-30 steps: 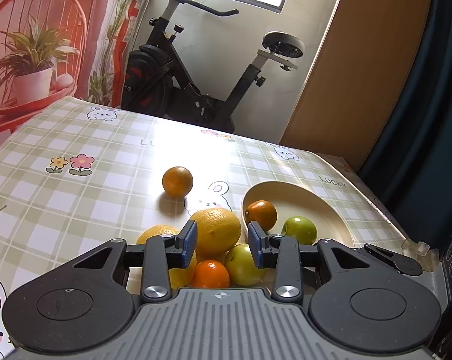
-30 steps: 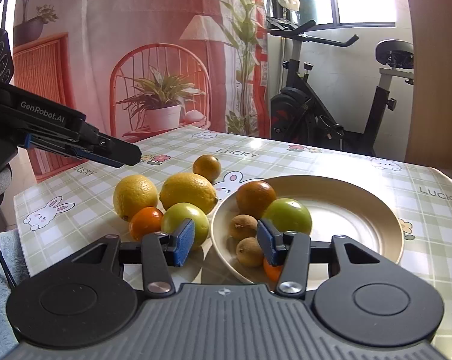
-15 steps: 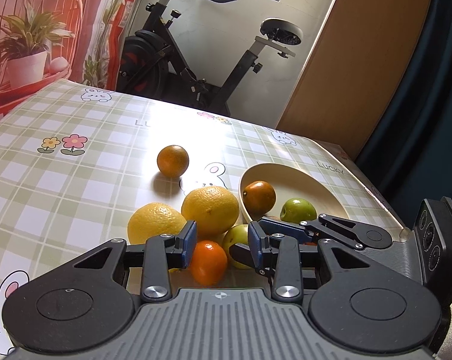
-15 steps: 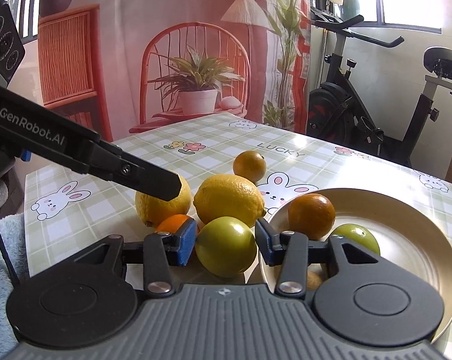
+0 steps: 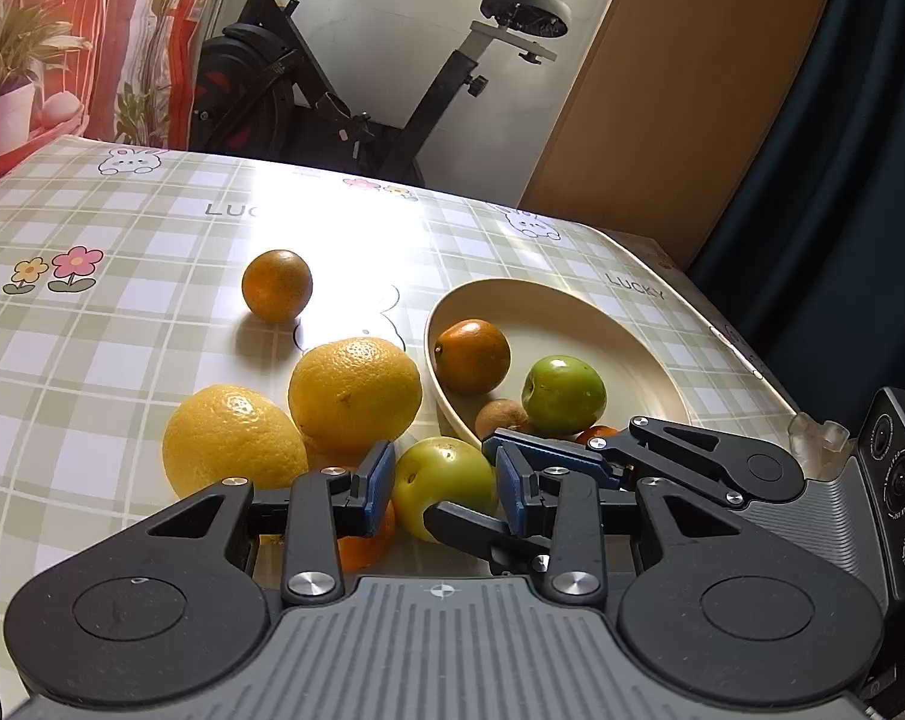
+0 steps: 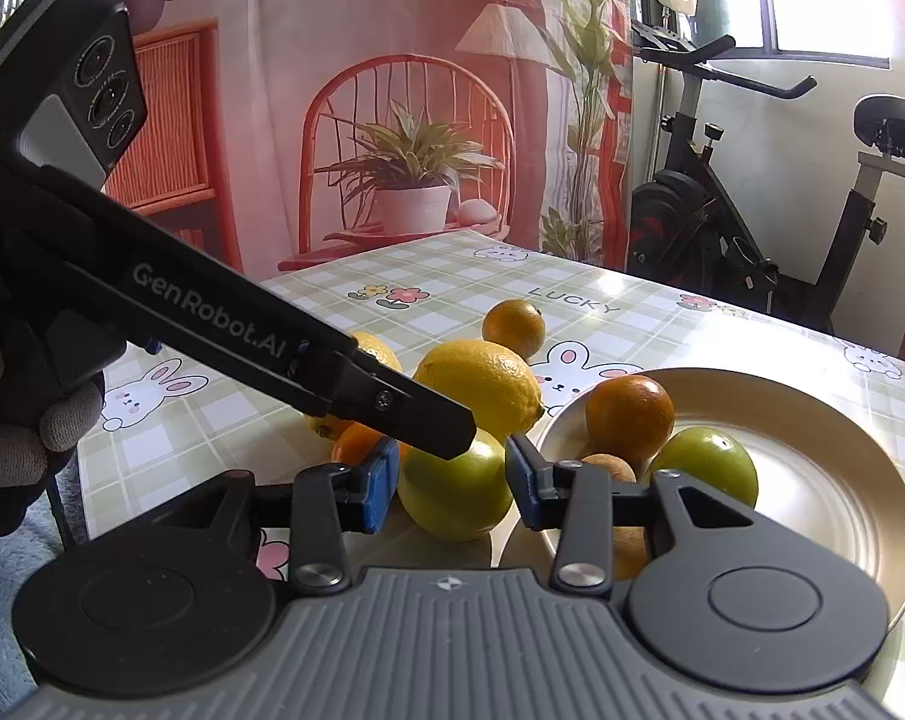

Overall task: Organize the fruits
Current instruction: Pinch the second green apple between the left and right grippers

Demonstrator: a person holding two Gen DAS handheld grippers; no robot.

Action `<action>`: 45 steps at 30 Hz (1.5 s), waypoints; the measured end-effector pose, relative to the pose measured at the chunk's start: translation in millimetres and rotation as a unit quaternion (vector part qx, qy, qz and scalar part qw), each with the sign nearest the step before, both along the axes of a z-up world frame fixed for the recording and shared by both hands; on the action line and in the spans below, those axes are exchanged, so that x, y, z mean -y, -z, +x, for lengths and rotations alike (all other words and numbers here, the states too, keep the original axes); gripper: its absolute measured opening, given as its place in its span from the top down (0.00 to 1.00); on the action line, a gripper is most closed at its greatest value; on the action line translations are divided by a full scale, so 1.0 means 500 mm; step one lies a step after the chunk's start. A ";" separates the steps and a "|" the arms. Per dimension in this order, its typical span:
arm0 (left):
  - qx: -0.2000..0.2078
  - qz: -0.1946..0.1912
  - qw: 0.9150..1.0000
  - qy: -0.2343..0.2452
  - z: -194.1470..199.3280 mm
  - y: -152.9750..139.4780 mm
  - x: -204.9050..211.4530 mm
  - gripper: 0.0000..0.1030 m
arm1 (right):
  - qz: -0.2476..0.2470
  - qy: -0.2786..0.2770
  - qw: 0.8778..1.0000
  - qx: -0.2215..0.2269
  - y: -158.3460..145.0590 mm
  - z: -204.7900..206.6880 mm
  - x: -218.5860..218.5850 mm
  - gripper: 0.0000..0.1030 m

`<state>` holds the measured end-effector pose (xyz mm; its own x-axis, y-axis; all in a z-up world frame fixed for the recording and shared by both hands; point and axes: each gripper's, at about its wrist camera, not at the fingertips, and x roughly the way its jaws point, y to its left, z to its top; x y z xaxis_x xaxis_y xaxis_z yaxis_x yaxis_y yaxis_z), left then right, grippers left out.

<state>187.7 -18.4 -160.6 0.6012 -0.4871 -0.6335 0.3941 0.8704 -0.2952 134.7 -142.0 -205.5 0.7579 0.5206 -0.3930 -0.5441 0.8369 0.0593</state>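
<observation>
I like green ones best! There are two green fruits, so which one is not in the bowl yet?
The green fruit on the tablecloth, sitting between the right gripper fingers. The other green fruit already lies inside the bowl.

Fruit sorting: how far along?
Partly done: the plate holds an orange, a green fruit and small brown ones. In hand: the right gripper brackets the green fruit on the table, jaws not closed. Left: two lemons, two oranges.
</observation>
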 end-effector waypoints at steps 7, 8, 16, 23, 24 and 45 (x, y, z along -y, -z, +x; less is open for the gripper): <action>-0.003 0.024 1.000 0.014 -0.003 0.013 0.019 0.64 | -0.003 -0.005 1.000 0.005 0.001 -0.004 -0.002 0.58; -0.005 0.022 1.000 0.013 -0.003 0.014 0.017 0.65 | -0.005 -0.005 1.000 0.006 0.001 -0.004 -0.002 0.58; -0.006 0.022 1.000 0.012 -0.009 0.016 0.013 0.65 | -0.005 -0.005 1.000 -0.005 0.002 0.004 -0.003 0.52; -0.010 0.018 1.000 0.010 -0.008 0.018 0.014 0.65 | -0.012 -0.006 1.000 -0.017 0.005 0.015 -0.010 0.52; -0.010 0.018 1.000 0.011 -0.008 0.018 0.014 0.65 | -0.013 -0.006 1.000 -0.019 0.005 0.016 -0.011 0.52; -0.017 0.002 1.000 -0.001 -0.011 0.015 0.002 0.65 | -0.025 -0.014 0.999 -0.026 0.010 0.017 -0.015 0.51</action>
<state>182.0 -19.4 -168.1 0.5799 -0.4828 -0.6562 0.3819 0.8726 -0.3045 143.1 -134.7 -210.6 0.7209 0.5206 -0.4574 -0.5653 0.8236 0.0463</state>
